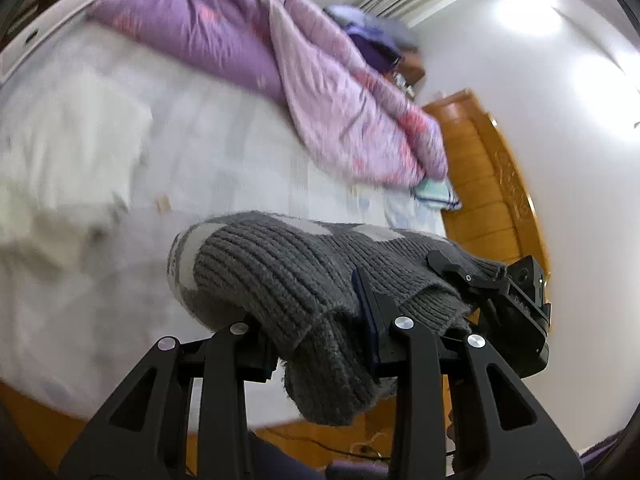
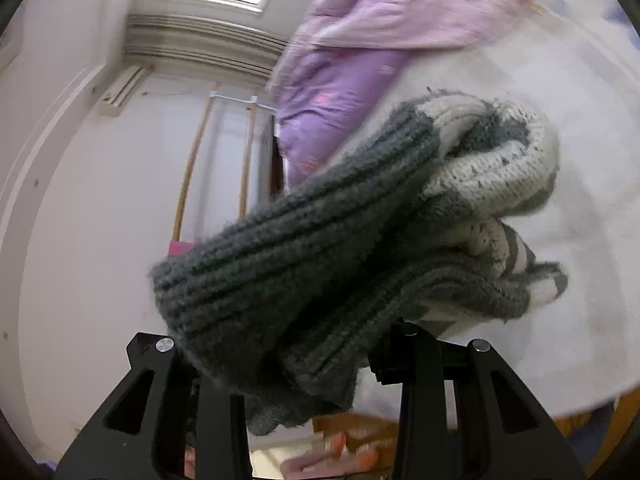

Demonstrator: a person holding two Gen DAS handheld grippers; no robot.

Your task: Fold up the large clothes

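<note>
The thick grey-and-white knit sweater (image 1: 288, 276), soft, floppy and probably fairly heavy, hangs above the bed (image 1: 224, 152), its ribbed hem pinched by the left hand-held gripper (image 1: 320, 340) and right hand-held gripper (image 2: 304, 360), a sound hold.

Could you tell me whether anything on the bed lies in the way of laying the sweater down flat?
Nothing visible blocks it: the sweater hangs over bare sheet; the purple quilt is bunched along the far side.
</note>
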